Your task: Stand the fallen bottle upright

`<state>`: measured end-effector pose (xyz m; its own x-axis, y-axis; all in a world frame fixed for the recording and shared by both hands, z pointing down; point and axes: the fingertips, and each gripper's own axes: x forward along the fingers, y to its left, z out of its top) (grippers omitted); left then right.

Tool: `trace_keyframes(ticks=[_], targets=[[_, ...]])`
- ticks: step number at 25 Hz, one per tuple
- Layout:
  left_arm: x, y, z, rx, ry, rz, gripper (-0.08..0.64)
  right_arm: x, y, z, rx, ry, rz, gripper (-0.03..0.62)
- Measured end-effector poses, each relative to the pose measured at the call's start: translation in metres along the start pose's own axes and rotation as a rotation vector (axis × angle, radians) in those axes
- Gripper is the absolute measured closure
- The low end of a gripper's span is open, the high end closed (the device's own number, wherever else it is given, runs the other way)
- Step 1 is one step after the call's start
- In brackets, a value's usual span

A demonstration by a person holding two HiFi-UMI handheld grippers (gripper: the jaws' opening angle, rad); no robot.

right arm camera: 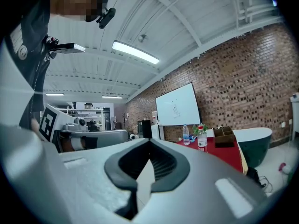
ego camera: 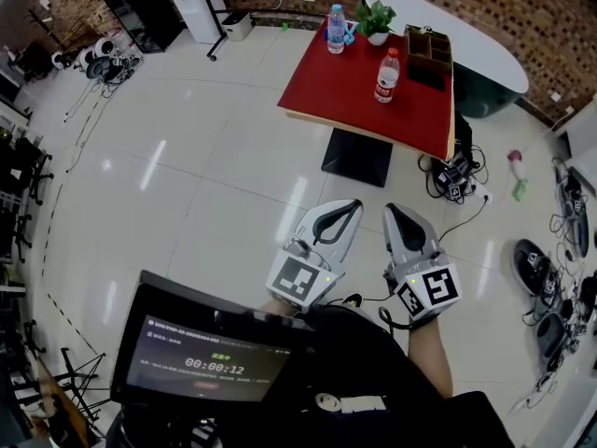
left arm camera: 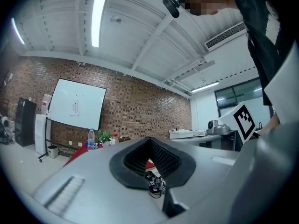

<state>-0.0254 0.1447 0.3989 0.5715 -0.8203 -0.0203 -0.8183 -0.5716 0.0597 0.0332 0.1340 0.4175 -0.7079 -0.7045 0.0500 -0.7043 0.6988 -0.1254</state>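
Note:
A red table (ego camera: 345, 87) stands across the floor ahead of me. On it a clear bottle with a blue label (ego camera: 336, 28) and a bottle with a red cap and label (ego camera: 386, 75) both stand upright; no lying bottle shows. My left gripper (ego camera: 352, 206) and right gripper (ego camera: 395, 212) are side by side over the tiled floor, well short of the table, both shut and empty. The left gripper view shows its closed jaws (left arm camera: 150, 139) with the bottles (left arm camera: 91, 138) small and far. In the right gripper view the closed gripper (right arm camera: 149, 142) points level, the red-capped bottle (right arm camera: 202, 138) far ahead.
A potted plant (ego camera: 375, 19) and a wooden compartment box (ego camera: 429, 49) share the table. A dark tub with a white top (ego camera: 480, 63) stands behind it. Cables and a power strip (ego camera: 454, 175) lie by the table's black base (ego camera: 356, 157). A screen (ego camera: 210, 357) sits near me.

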Motion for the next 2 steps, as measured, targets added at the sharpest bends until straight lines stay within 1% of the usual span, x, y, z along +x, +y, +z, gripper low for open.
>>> trace_keyframes(ticks=[2], targets=[[-0.0012, -0.0007, -0.0013, 0.001, 0.002, 0.001, 0.557, -0.0007, 0.0009, -0.0011, 0.002, 0.0, 0.002, 0.589]])
